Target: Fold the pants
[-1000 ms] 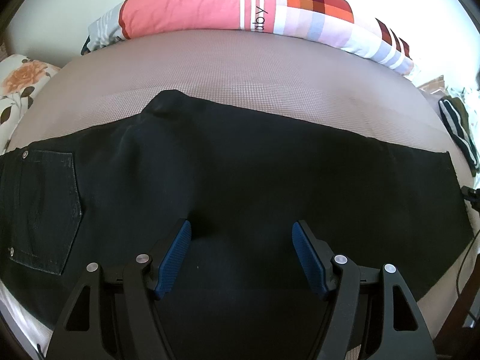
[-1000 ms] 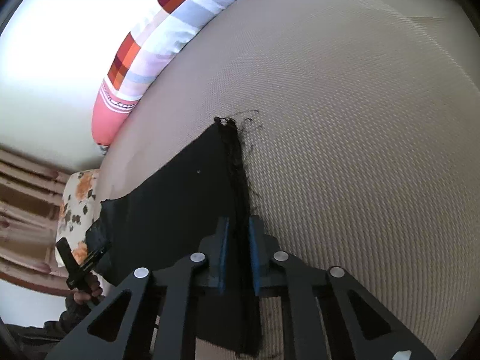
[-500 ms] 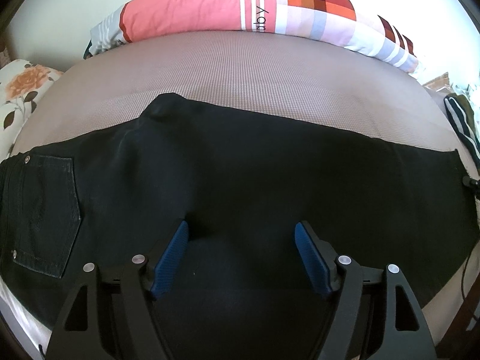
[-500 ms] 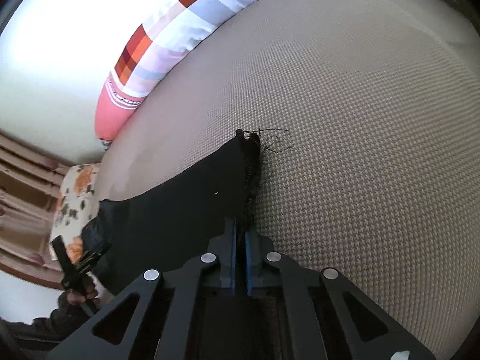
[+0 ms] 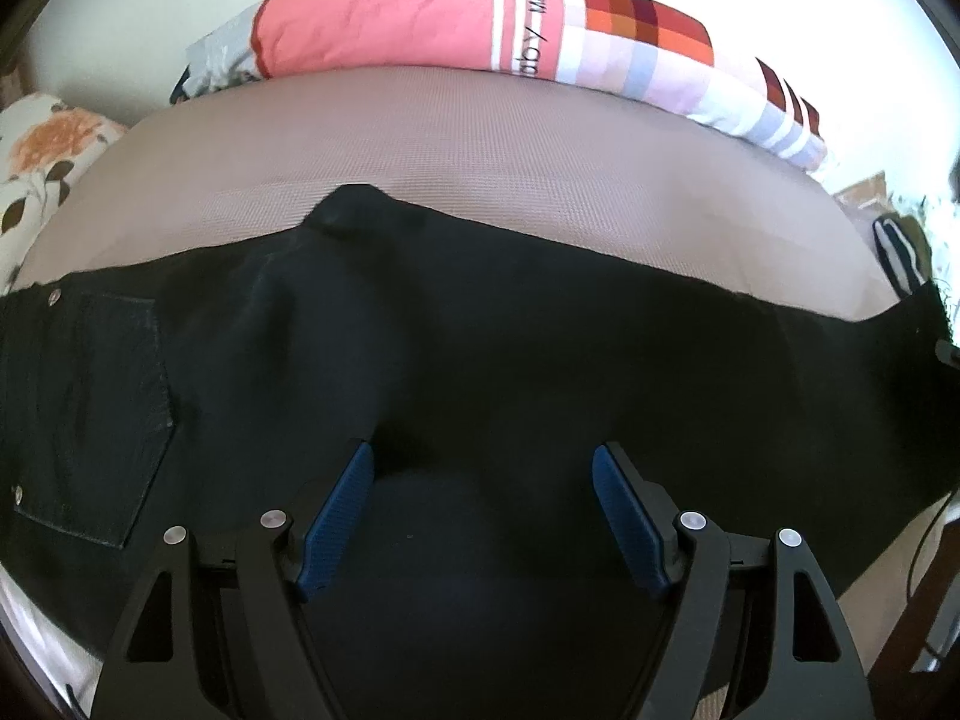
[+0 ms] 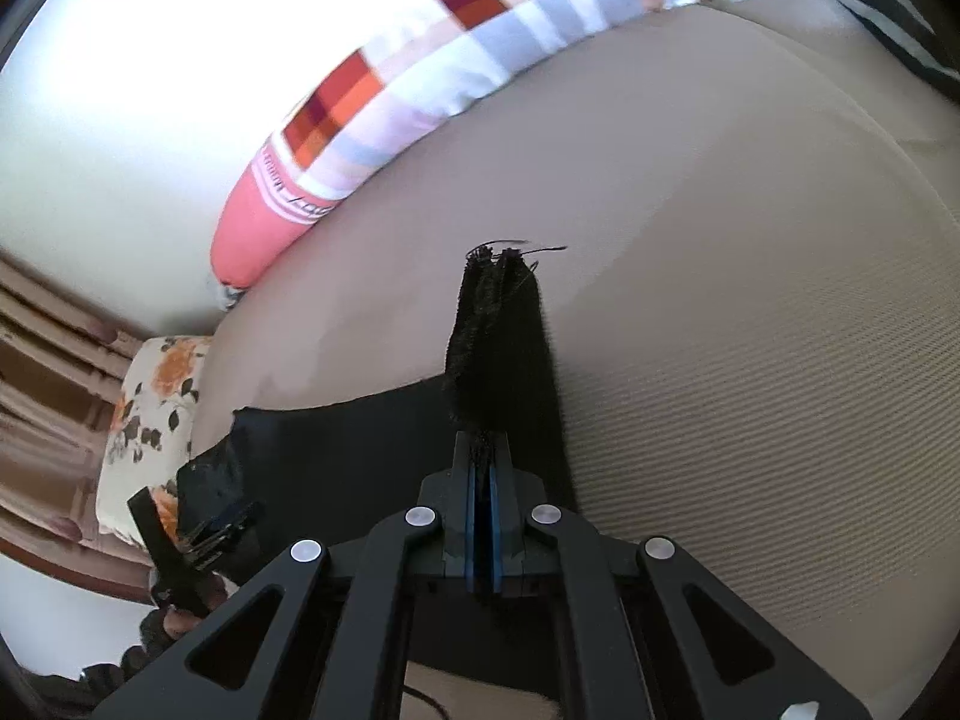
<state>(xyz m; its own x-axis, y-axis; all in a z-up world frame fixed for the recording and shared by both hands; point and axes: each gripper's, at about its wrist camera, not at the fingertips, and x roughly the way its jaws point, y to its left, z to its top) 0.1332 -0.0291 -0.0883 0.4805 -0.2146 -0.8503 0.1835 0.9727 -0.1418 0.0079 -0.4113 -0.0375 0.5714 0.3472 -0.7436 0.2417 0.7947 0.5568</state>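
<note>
Right hand-held gripper (image 6: 480,468) is pressed together on the frayed hem (image 6: 501,324) of the black pants (image 5: 480,372), that end lifted clear of the bed (image 6: 750,300); the left hand-held gripper (image 5: 483,474) hangs spread over the middle of the garment, gripping nothing. The pants lie flat across the bed, waist and back pocket (image 5: 102,420) at the left, leg ends at the right, their near edge at the bed's near side.

Risks, as I judge them: the pinch sits on the very edge of the hem, so a quick pull toward the waist could slip the cloth out, or take only one layer and let the other sag. With the left one not pinning the middle, the whole garment may drag instead of folding, leaving a crooked crease.

Only the right wrist view shows the grip and the raised, loose-threaded hem. Only the left wrist view shows the full spread, the pocket and the crotch peak (image 5: 360,204). Beyond lie a striped pillow (image 5: 480,18) along the far side and a floral cushion (image 5: 42,150) at the left
</note>
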